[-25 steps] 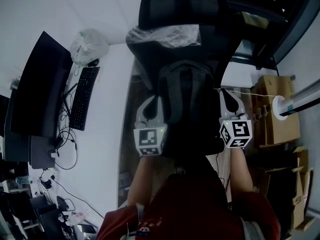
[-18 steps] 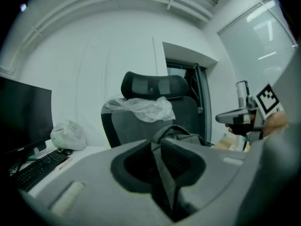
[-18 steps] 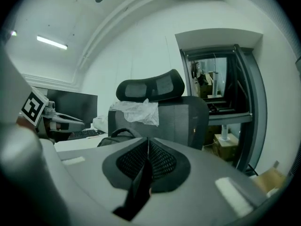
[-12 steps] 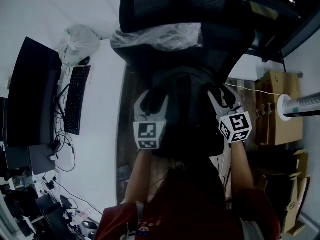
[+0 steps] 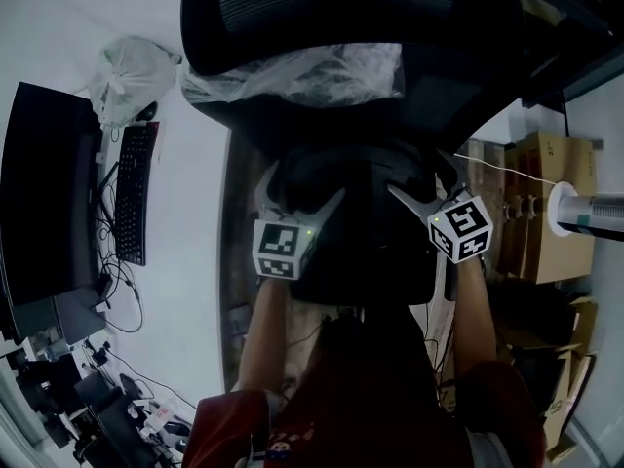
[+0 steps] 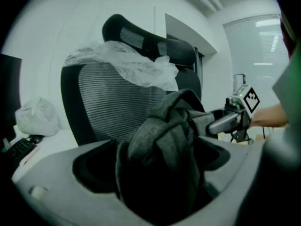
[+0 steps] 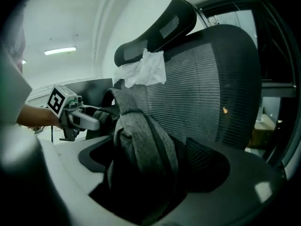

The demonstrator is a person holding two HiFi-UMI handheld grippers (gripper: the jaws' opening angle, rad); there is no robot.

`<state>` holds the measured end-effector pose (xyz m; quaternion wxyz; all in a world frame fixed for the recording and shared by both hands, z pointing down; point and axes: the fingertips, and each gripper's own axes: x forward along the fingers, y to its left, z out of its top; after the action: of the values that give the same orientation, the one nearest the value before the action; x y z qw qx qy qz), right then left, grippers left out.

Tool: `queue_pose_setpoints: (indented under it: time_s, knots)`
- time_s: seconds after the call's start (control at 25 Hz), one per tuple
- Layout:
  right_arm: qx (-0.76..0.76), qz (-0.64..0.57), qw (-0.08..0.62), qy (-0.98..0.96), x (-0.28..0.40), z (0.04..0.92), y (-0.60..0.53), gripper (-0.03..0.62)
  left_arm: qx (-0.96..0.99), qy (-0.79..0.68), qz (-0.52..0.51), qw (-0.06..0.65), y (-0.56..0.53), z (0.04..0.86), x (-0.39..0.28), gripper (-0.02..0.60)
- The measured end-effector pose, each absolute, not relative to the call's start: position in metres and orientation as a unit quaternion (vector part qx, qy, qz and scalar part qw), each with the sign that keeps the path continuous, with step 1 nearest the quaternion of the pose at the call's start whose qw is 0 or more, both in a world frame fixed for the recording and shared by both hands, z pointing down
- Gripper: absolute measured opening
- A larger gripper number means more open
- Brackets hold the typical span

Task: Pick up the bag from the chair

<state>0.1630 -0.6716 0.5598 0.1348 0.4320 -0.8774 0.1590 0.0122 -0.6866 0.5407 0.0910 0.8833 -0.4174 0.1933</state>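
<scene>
Office chair (image 5: 322,8) seat carries the grey bag (image 6: 160,149), leaning on the mesh backrest. My left gripper (image 5: 302,185) and right gripper (image 5: 421,175) have just been opening; both are wide now, bag fabric between each pair of jaws, not clamped.

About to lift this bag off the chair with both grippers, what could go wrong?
The left gripper and right gripper jaws have just been opening around bag folds, unpinched. Closing on loose fabric alone, the bag may slip. Lifting might snag the plastic sheet draped over the chair back.
</scene>
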Motion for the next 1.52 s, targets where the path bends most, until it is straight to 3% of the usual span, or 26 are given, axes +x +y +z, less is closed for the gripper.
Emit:
queue_pose_setpoints:
  time_s: [0.44, 0.76, 1.2, 1.52]
  knots:
    - [0.394, 0.174, 0.139, -0.892, 0.149, 0.587, -0.696, 0.453, 0.867, -0.449, 0.202, 0.075, -0.716, 0.563, 0.017, 0.480]
    - [0.408, 0.169, 0.148, -0.885, 0.142, 0.588, -0.690, 0.306, 0.858, -0.460, 0.213, 0.082, -0.710, 0.564, 0.019, 0.359]
    - [0.397, 0.142, 0.164, -0.892, 0.130, 0.578, -0.654, 0.181, 0.857, -0.464, 0.206, 0.086, -0.671, 0.553, 0.017, 0.253]
    - [0.385, 0.099, 0.172, -0.901, 0.106, 0.549, -0.618, 0.163, 0.852, -0.487, 0.176, 0.083, -0.626, 0.527, -0.007, 0.232]
